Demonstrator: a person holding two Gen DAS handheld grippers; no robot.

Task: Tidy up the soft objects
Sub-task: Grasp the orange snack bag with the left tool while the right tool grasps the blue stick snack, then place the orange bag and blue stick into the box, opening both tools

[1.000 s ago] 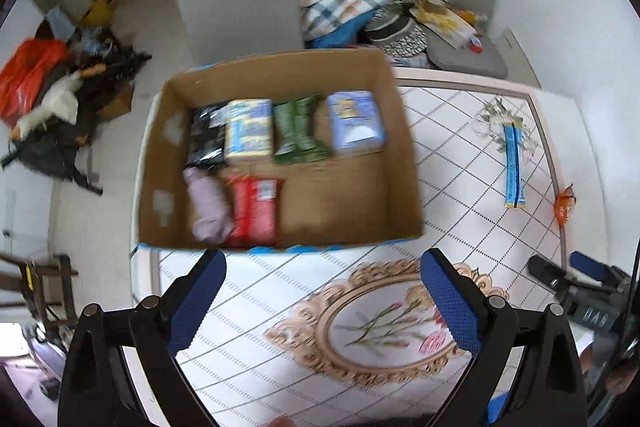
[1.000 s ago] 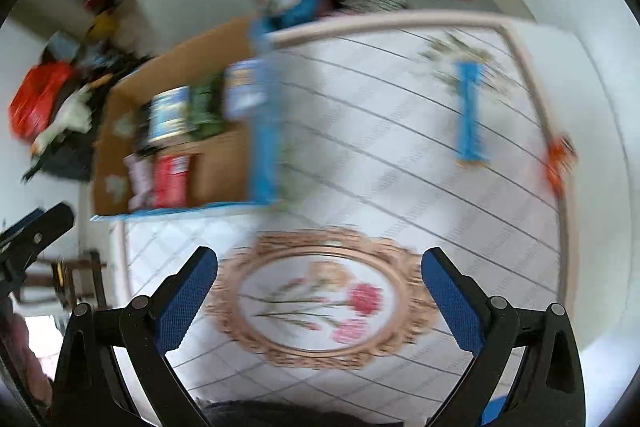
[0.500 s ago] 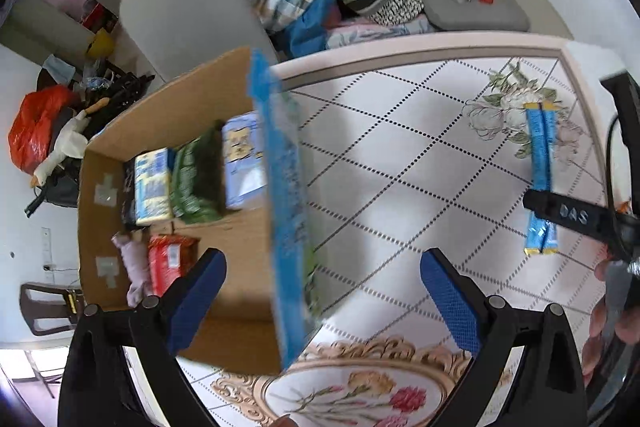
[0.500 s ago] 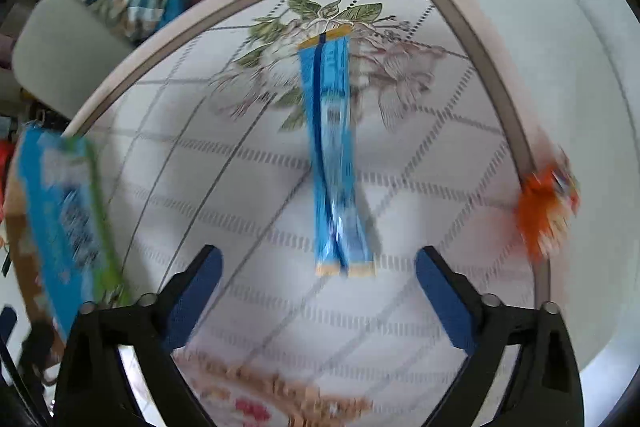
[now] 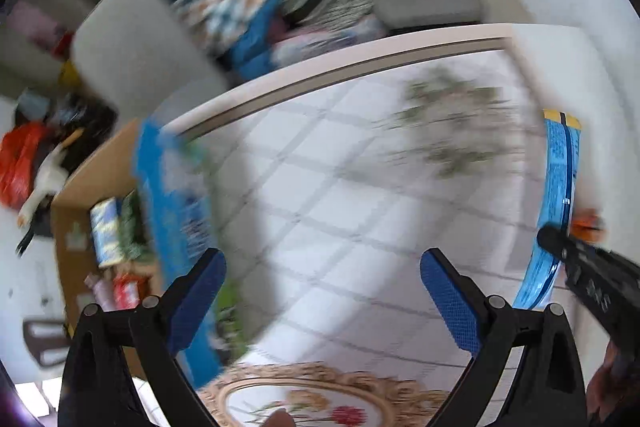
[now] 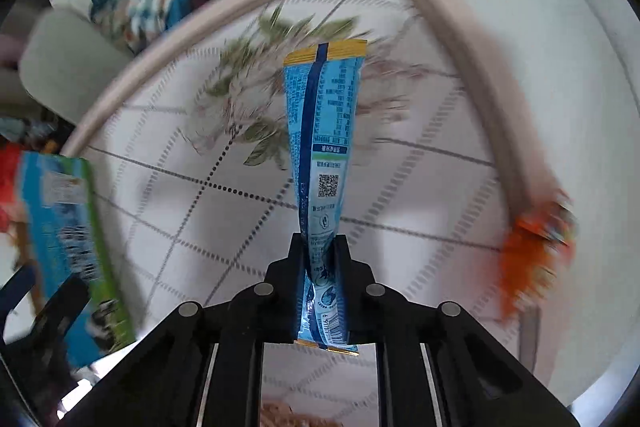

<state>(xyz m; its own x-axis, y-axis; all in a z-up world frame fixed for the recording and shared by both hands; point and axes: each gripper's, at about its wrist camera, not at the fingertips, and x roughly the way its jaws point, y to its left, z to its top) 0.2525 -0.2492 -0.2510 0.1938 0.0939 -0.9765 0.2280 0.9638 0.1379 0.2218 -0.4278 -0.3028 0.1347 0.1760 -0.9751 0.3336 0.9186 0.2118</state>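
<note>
Blue sachet [image 6: 320,147] is pinched at its near end by the right hand-held gripper [image 6: 320,267], likely bound for the cardboard box [image 5: 104,179] at nine o'clock, while the left hand-held gripper [image 5: 320,291] hangs spread wide, empty

Colours and patterns noted
Blue packet [image 6: 320,131], yellow ends; orange packet [image 6: 532,251]; white tablecloth [image 6: 420,195], dotted diamond grid, green leaves.

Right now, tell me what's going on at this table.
A person with two handheld grippers is sorting soft packets into a cardboard box. The right gripper is shut on the long blue packet, near its lower end. The left gripper is open and holds nothing. An orange packet lies at the table edge. The box already holds several packets.
</note>
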